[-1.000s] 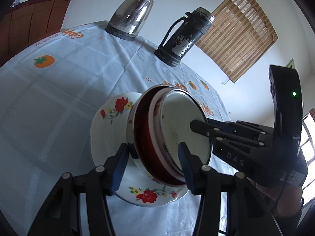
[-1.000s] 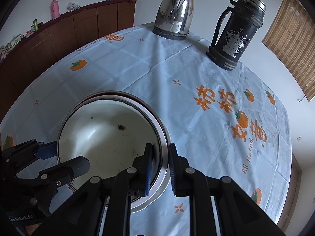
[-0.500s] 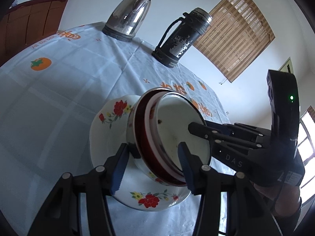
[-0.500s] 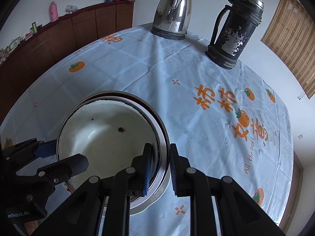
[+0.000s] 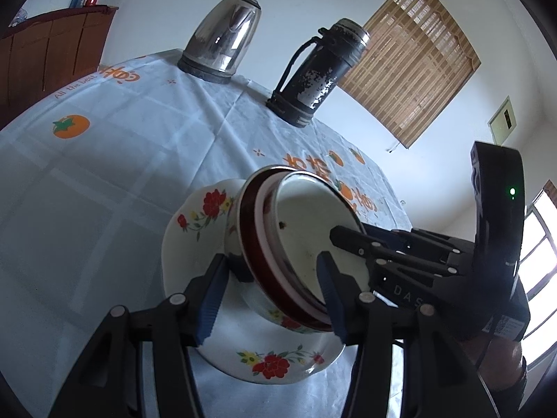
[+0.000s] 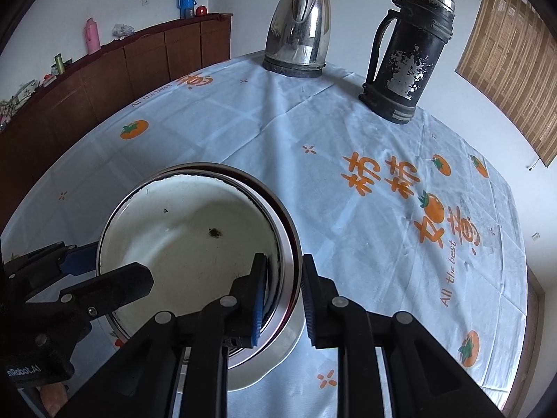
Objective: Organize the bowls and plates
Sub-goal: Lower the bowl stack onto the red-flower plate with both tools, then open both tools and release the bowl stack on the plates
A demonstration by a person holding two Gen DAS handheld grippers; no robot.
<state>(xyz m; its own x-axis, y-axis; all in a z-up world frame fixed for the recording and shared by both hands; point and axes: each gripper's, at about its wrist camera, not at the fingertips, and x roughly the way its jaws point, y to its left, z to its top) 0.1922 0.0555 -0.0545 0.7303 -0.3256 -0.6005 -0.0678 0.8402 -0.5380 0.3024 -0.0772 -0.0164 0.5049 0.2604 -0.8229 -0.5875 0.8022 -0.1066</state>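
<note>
A stack of nested bowls sits on a white plate with red flowers (image 5: 205,212) on the tablecloth. The top bowl is white enamel with a dark rim (image 5: 306,230), also in the right wrist view (image 6: 195,237); under it are a red-rimmed bowl (image 5: 250,240) and a flowered bowl (image 5: 278,320). My left gripper (image 5: 271,292) straddles the stack, its blue-padded jaws spread on either side. My right gripper (image 6: 283,299) has its jaws wider apart around the bowl rims at the stack's right edge. The plate edge (image 6: 271,365) shows below.
A steel kettle (image 6: 299,48) and a worn black thermos (image 6: 407,52) stand at the far side of the round table with its orange-print cloth (image 6: 400,188). A brown sideboard (image 6: 87,83) runs along the left wall. A bamboo blind (image 5: 407,55) hangs on the wall.
My right gripper's jaws have opened from a tight pinch on the bowl rim. Both views have shifted slightly; the stack stays on the plate.
</note>
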